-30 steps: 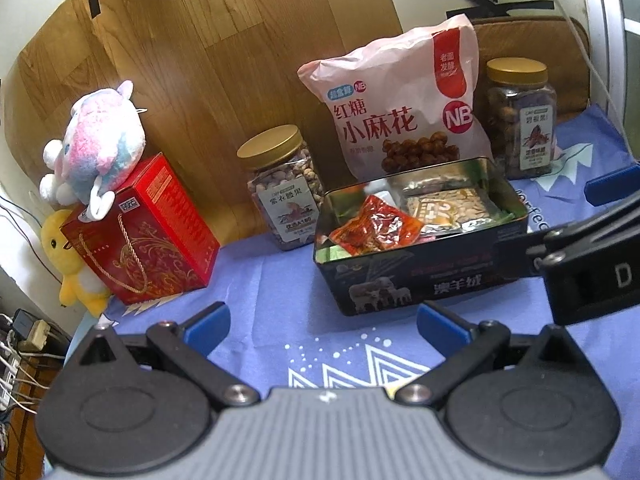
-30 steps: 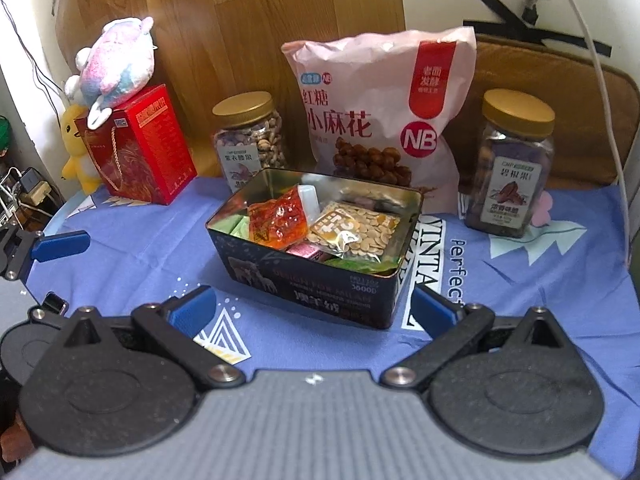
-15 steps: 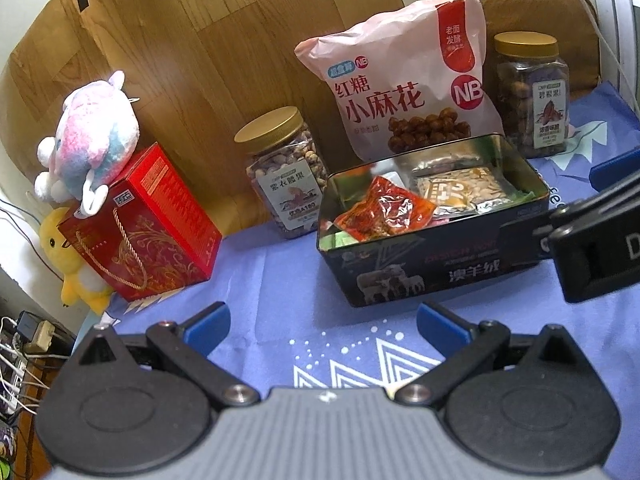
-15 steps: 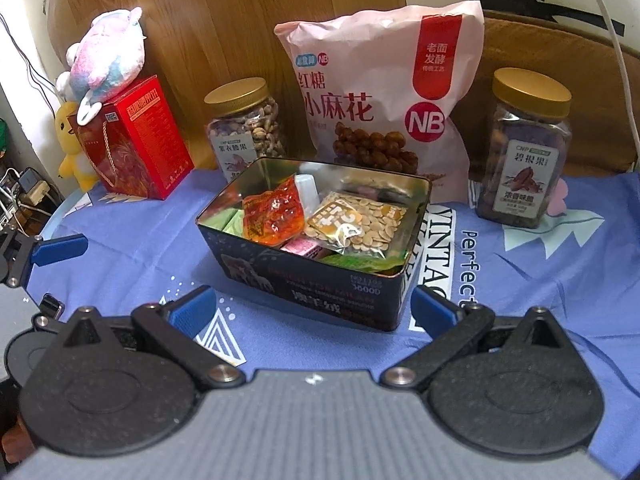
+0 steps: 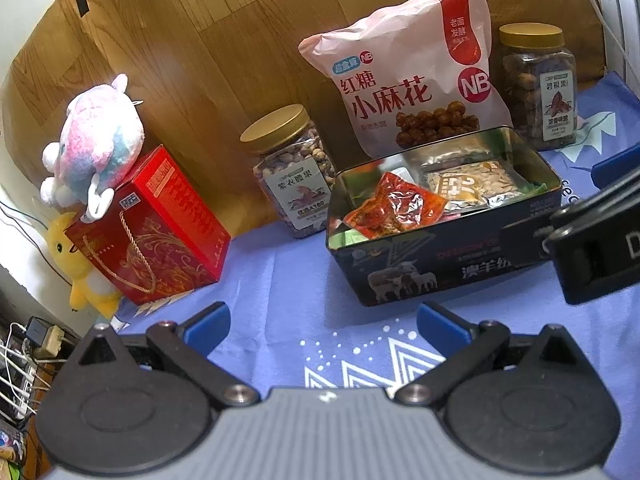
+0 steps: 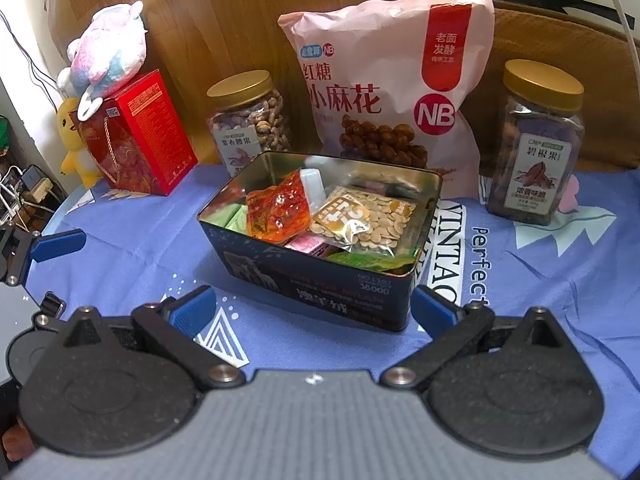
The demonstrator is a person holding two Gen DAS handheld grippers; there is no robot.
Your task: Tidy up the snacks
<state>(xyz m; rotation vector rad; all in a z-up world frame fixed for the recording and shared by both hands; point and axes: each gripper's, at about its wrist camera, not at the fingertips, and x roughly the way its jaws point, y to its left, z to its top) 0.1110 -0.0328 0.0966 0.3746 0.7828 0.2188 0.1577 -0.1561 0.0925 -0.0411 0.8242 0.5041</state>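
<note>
A dark open tin (image 5: 404,276) (image 6: 320,286) stands on the blue cloth. It holds several small snack packs, among them a red packet (image 5: 394,206) (image 6: 276,210) and a pack of seeds (image 5: 468,184) (image 6: 364,220). Behind it lean a big pink snack bag (image 5: 404,76) (image 6: 384,76), a nut jar to its left (image 5: 292,168) (image 6: 246,120) and a nut jar to its right (image 5: 540,84) (image 6: 536,144). My left gripper (image 5: 322,326) is open and empty, in front of the tin to its left. My right gripper (image 6: 314,310) is open and empty, close to the tin's front wall.
A red gift box (image 5: 156,232) (image 6: 136,136) stands at the left with a pink plush toy (image 5: 96,140) (image 6: 108,48) on top and a yellow plush (image 5: 80,264) behind it. A wooden board (image 5: 200,40) backs the table. Cables and plugs (image 5: 36,336) lie off the table's left edge.
Both grippers have moved a little closer to the tin and tilted downward, so the tin and the snacks behind it look larger. Nothing was grasped or moved.
</note>
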